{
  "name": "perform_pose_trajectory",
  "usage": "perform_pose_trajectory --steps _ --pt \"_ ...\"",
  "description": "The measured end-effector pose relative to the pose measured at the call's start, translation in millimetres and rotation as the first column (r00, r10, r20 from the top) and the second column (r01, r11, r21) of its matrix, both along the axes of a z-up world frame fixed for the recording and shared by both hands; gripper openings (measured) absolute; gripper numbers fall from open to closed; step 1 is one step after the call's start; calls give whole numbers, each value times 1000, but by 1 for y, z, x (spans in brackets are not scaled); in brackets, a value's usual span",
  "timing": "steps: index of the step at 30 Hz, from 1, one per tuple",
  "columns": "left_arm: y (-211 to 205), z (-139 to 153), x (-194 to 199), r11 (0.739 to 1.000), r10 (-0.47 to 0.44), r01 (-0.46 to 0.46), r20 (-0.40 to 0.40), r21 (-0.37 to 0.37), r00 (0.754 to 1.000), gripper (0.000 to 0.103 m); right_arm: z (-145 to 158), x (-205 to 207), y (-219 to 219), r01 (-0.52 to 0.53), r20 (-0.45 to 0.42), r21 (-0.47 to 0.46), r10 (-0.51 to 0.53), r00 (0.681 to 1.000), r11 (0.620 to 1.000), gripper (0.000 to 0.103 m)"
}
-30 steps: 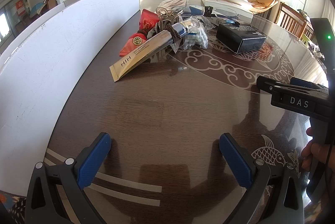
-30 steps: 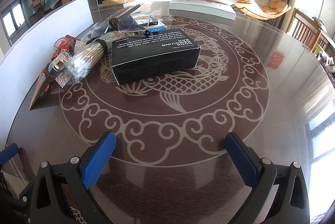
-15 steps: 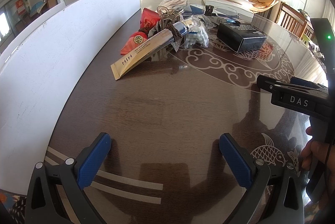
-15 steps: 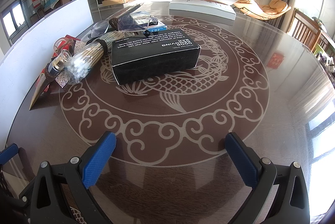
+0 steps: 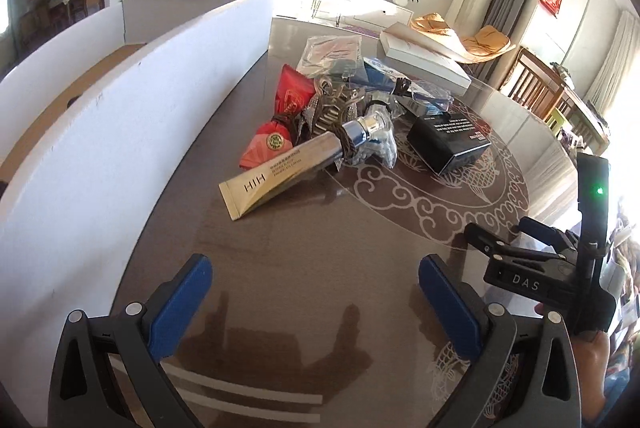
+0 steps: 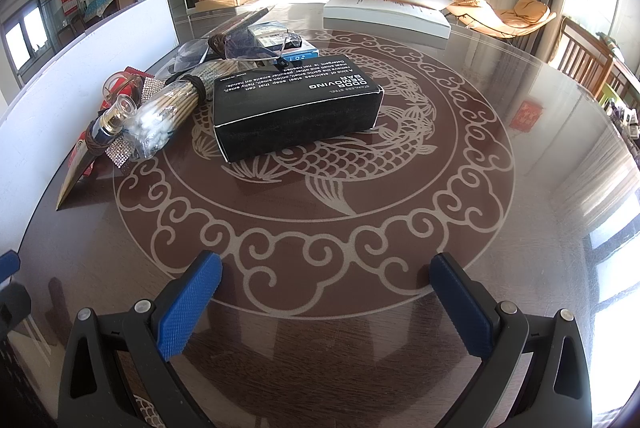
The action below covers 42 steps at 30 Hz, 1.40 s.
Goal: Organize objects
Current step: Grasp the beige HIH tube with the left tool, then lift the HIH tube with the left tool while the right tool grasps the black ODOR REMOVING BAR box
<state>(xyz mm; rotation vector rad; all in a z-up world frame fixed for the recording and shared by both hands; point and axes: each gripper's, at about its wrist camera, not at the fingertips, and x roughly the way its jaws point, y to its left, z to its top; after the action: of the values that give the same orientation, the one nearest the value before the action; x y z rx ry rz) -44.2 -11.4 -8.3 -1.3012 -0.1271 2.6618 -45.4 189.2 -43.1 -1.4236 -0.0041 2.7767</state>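
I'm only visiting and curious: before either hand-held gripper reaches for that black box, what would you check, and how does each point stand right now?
1. Left hand-held gripper open, holding nothing: ok.
2. Right hand-held gripper open, holding nothing: ok.
3. Black box flat on the table, top uncovered: ok.
4. Bare table between right gripper and box: ok.
5. Box free of the cotton swab bag beside it: cannot tell.
6. Box fits between the fingers: cannot tell.

- The small print on the gold tube [image 5: 280, 174] below "HIH" is too small to read.
- The red packet [image 5: 276, 116] is partly covered by the tube and the tangled cords [image 5: 332, 108].
- The white box [image 5: 80, 116] runs off the left edge.
- The hand [image 5: 596, 348] at the right edge is mostly cut off.
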Motion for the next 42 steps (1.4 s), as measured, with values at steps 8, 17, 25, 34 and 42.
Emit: perform_pose_trajectory --steps 8,17,25,34,42 --pt "19 -23 -77 965 -147 152 42 -216 988 52 0 0 0 0 0 0 0 1000 1000 103" --pt "5 -17 10 981 -124 134 81 -140 989 17 0 0 0 0 0 0 0 1000 1000 103" --pt "7 -31 -5 980 -72 86 86 -177 994 92 0 -1 0 -1 0 -2 1 1000 1000 103" --pt "-6 -39 -2 986 5 6 67 -168 998 103 30 -23 30 187 -17 -338 -205 979 922 103" --pt "-7 -41 -4 986 13 -2 63 -167 998 103 11 -132 -6 311 213 -255 -261 942 915 103"
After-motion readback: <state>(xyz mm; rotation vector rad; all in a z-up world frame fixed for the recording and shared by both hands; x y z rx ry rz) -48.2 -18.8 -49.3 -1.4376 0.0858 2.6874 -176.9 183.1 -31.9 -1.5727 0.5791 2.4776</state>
